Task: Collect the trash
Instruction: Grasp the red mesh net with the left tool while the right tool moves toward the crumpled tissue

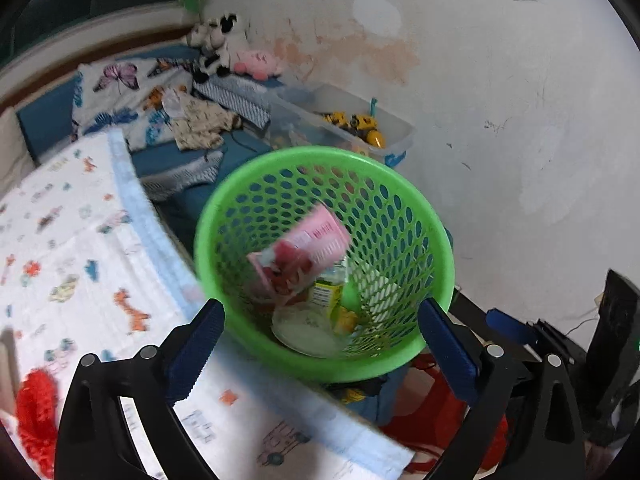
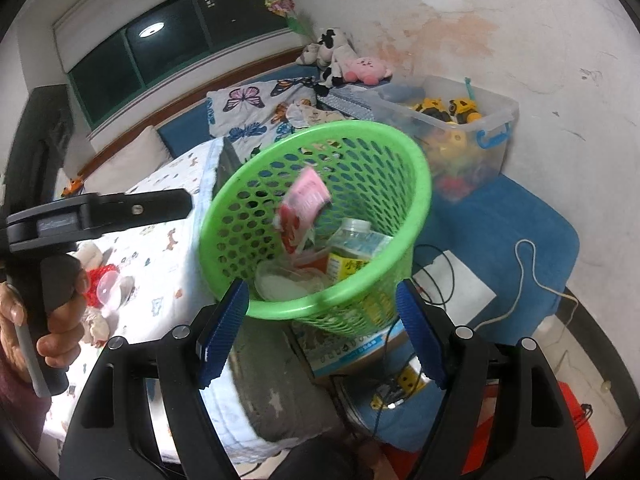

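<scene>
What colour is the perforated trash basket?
Bright green; the basket shows best in the right wrist view.

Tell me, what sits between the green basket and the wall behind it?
A clear plastic toy bin with yellow toy vehicles stands between the green basket and the stained wall; the right wrist view shows it best.

The green basket (image 1: 404, 216) has an open mouth, but a pink carton (image 1: 300, 256), a bottle (image 2: 356, 248) and a lid (image 1: 308, 332) crowd its inside. Left of the basket the bed (image 1: 72, 240) presses close; behind it stands a toy bin (image 2: 472, 136).
</scene>
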The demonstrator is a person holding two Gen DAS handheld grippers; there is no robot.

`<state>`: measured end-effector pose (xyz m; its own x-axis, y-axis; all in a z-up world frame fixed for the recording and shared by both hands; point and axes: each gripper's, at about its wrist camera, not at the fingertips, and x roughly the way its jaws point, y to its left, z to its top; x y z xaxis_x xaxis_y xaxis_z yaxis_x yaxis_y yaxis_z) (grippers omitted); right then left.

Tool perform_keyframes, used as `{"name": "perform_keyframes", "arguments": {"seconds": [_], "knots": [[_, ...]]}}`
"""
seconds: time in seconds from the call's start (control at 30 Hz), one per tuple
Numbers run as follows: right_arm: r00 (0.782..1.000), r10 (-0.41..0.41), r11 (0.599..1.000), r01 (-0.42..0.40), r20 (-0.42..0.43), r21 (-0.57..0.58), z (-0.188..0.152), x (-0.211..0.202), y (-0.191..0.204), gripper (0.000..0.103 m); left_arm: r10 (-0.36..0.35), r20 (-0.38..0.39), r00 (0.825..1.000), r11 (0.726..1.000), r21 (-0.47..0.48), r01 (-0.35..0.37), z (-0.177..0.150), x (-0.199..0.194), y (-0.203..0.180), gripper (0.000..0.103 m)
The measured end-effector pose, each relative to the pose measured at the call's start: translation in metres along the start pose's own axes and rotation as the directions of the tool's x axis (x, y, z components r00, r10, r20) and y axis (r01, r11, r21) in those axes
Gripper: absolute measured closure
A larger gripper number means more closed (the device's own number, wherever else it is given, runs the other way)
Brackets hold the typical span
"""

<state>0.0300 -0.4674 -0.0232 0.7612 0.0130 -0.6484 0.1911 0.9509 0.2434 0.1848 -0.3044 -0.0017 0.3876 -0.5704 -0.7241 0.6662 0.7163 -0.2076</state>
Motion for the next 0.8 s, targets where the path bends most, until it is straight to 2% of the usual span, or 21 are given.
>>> {"name": "perform_keyframes", "arguments": {"seconds": [0.2, 0.43, 0.57, 0.73, 0.8], "knots": [[0.999, 0.045, 0.999, -0.045, -0.001, -0.027, -0.002, 0.004, 0.025, 0.023, 0.076, 0.048, 0.996, 0.997, 0.003, -0.076, -0.026, -0.039, 0.018, 0.009], [0.994, 0.106, 0.992, -0.107, -0.023, -0.073, -0.005, 0.012, 0.06, 0.022, 0.152, 0.067, 0.986, 0.986, -0.085, -0.146, -0.065, -0.077, 0.06, 0.009], [0.99, 0.136, 0.985, -0.138, -0.034, -0.1, -0.005, 0.018, 0.08, 0.021, 0.217, 0.07, 0.974, 0.967, -0.149, -0.205, -0.084, -0.096, 0.09, 0.009], [0.985, 0.166, 0.977, -0.171, -0.054, -0.13, -0.006, 0.026, 0.103, 0.02, 0.313, 0.073, 0.947, 0.927, -0.239, -0.288, -0.105, -0.116, 0.132, 0.01], [0.982, 0.176, 0.973, -0.183, -0.06, -0.141, -0.008, 0.028, 0.111, 0.02, 0.339, 0.061, 0.939, 0.908, -0.281, -0.31, -0.112, -0.119, 0.151, 0.015]]}}
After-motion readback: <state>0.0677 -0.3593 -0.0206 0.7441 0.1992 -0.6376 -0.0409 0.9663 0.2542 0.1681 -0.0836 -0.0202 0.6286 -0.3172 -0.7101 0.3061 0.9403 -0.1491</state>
